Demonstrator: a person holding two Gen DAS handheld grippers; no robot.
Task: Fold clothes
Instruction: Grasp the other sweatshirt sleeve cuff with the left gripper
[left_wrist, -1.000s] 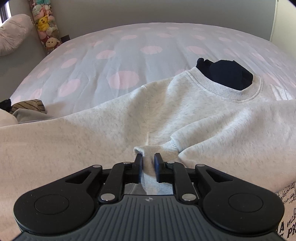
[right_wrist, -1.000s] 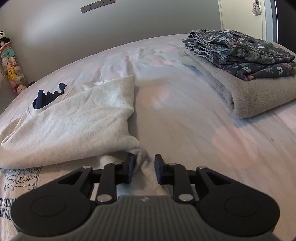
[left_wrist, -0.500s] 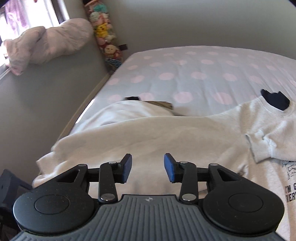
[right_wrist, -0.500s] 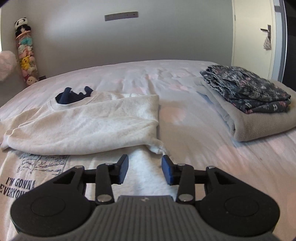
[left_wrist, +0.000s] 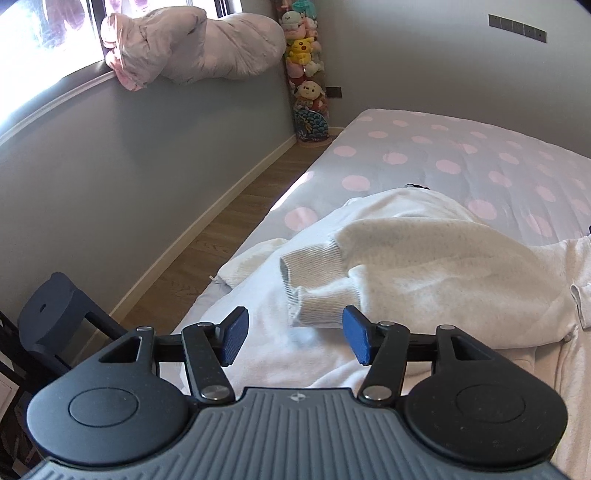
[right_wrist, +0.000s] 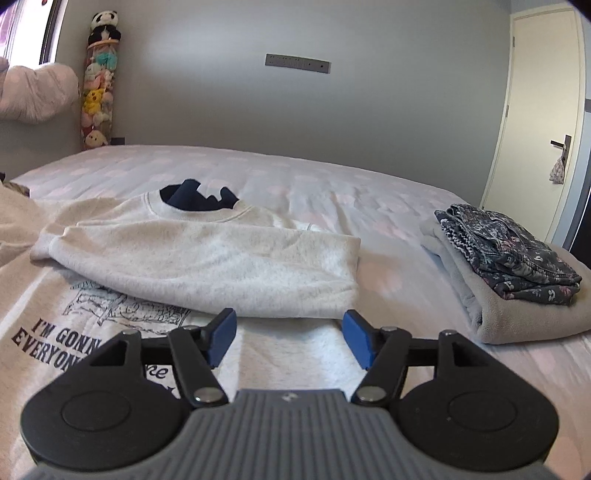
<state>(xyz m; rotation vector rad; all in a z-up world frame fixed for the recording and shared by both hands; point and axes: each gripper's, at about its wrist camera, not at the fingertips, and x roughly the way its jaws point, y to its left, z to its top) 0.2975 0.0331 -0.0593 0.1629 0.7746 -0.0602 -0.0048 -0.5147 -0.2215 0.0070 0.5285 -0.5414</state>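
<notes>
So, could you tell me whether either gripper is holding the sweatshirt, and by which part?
Nothing is held. The left gripper is open near a sleeve cuff; the right gripper is open above the sweatshirt.

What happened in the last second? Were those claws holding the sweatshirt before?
Yes. A second ago both were pinching it: the left gripper a ribbed cuff, the right gripper a sleeve edge. Both let go, opened wide and drew back. The left one swung toward the other sleeve cuff. The folded pile and the sweatshirt stayed put.
</notes>
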